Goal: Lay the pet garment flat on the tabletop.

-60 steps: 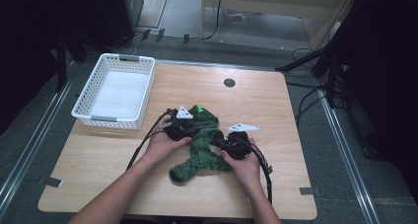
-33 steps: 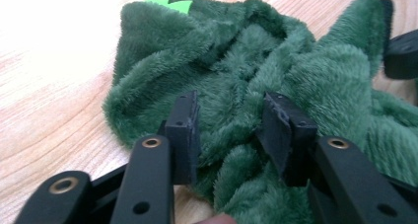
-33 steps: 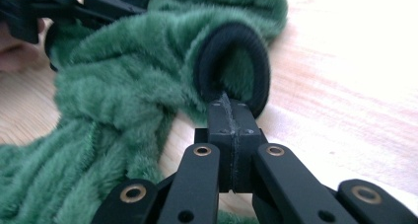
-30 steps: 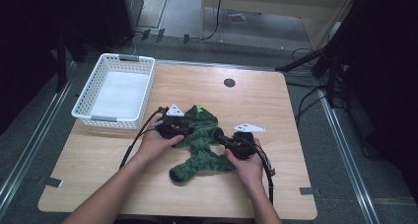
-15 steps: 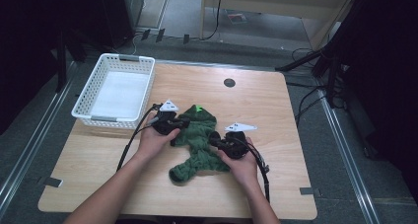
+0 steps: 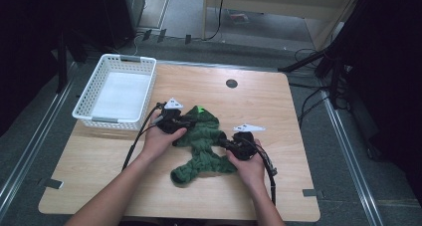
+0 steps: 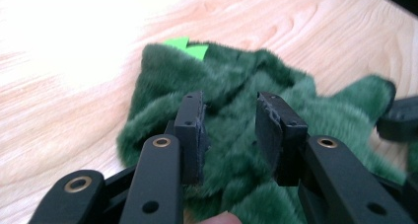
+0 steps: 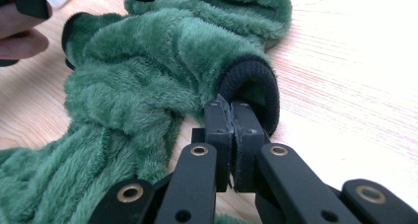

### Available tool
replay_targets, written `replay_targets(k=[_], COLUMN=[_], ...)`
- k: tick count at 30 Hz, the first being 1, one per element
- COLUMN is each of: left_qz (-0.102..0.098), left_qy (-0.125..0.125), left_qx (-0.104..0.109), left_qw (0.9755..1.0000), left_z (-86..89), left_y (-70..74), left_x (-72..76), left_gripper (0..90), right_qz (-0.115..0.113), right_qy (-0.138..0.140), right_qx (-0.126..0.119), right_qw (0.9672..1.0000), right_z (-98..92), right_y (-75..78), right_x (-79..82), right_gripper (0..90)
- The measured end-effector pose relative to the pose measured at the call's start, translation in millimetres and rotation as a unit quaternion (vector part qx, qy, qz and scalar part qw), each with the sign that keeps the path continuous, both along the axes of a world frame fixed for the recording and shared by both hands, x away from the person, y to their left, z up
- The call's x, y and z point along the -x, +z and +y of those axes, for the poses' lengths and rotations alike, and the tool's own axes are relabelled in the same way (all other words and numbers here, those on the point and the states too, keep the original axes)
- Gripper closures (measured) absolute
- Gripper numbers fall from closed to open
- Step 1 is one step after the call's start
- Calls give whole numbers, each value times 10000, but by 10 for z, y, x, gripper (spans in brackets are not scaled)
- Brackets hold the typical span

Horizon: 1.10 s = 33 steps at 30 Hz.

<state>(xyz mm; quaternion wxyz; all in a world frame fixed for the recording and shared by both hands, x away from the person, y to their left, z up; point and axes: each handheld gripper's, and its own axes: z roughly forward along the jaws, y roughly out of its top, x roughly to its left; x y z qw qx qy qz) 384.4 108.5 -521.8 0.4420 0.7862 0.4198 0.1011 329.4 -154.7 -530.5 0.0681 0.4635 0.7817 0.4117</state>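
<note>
A fuzzy dark green garment (image 6: 204,149) (image 7: 231,81) (image 8: 143,86) lies crumpled on the wooden table (image 6: 288,111), with a bright green tag (image 6: 200,109) (image 7: 187,45) at its far edge. My left gripper (image 6: 190,122) (image 7: 229,120) hovers over the garment's upper left part. Its jaws have just been opening, and fabric lies under the gap without the pads pressing on it. My right gripper (image 6: 222,139) (image 8: 229,108) is at the garment's right side, shut on the lower rim of a sleeve's black cuff (image 8: 251,81).
A white slotted basket (image 6: 99,119) stands at the table's back left, close to my left hand. A round cable hole (image 6: 231,83) sits near the far edge. Both grippers' cables trail toward the front edge. Bare wood shows right of the garment.
My left gripper's jaws have parted over the garment. Both hands stay about where they were, and the garment's shape has hardly shifted.
</note>
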Motion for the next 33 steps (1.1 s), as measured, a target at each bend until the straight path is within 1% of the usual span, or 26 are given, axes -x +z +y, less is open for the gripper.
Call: replay_targets(k=[1,2,3,4,5,7,8,9,10,11,12,14,16,18,19,20,21,22,24,26,27,28,30,31,33], left_qz=[-24,-19,-12,22,66,114,129,100,64,53,31,36,64,121,121,125,122,114,116,130,82,40,44,55,97], left_qy=[-49,-222,-331,-476,-591,-704,-713,-701,-657,-634,-595,-508,-472,-378,-375,-295,-270,-222,-179,-244,-261,-269,-330,-325,-397], left_qx=[-83,-215,-239,-347,-380,-340,-324,-335,-290,-252,-253,-281,-333,-307,-341,-327,-335,-268,-236,-155,-185,-186,10,51,-16], left_qw=[10000,9995,9992,9983,9975,9969,9968,9969,9974,9977,9979,9983,9983,9987,9986,9989,9990,9993,9995,9995,9995,9995,9994,9994,9992], left_z=[-40,-85,-111,-142,-156,-158,-153,-137,-129,-121,-108,-94,-81,-74,-67,-66,-60,-52,-45,-43,-51,-56,-63,-83,-122], left_y=[-7,-26,-46,-76,-96,-109,-106,-91,-78,-67,-52,-41,-50,-68,-69,-72,-72,-71,-74,-79,-76,-73,-51,-47,-57], left_x=[2,5,9,19,24,33,31,26,24,20,15,2,-10,-20,-24,-26,-30,-32,-38,-43,-39,-35,-33,-34,-44], left_gripper=[638,627,624,625,635,681,713,758,820,876,900,900,900,900,900,900,900,900,900,900,869,814,739,708,651], right_qz=[8,-8,-54,-88,-104,-123,-101,-102,-142,-158,-207,-296,-264,-237,-225,-197,-178,-193,-202,-231,-252,-330,-422,-450,-461], right_qy=[5,52,99,97,96,48,23,27,29,31,20,22,-4,-63,-54,-60,-129,-168,-258,-300,-312,-262,-174,-122,-87], right_qx=[-24,-57,-99,-104,-136,-248,-324,-393,-476,-502,-512,-501,-353,-88,-11,8,40,91,76,13,-69,-249,-451,-517,-536], right_qw=[10000,10000,9999,9999,9998,9996,9994,9992,9988,9986,9985,9983,9990,9997,9997,9998,9997,9996,9994,9993,9992,9988,9979,9976,9975], right_z=[-7,-13,-16,-18,-32,-61,-73,-81,-91,-91,-90,-94,-90,-89,-93,-100,-112,-123,-163,-191,-202,-212,-199,-174,-117], right_y=[7,18,34,41,47,57,66,75,96,121,136,157,140,84,56,40,23,16,14,29,49,77,121,138,132], right_x=[3,9,22,27,26,20,17,13,10,13,18,23,21,14,4,0,1,-3,-8,-9,-3,3,10,5,-10], right_gripper=[881,880,881,883,887,890,892,893,894,895,896,898,898,899,899,900,900,900,900,900,900,874,772,692,560])
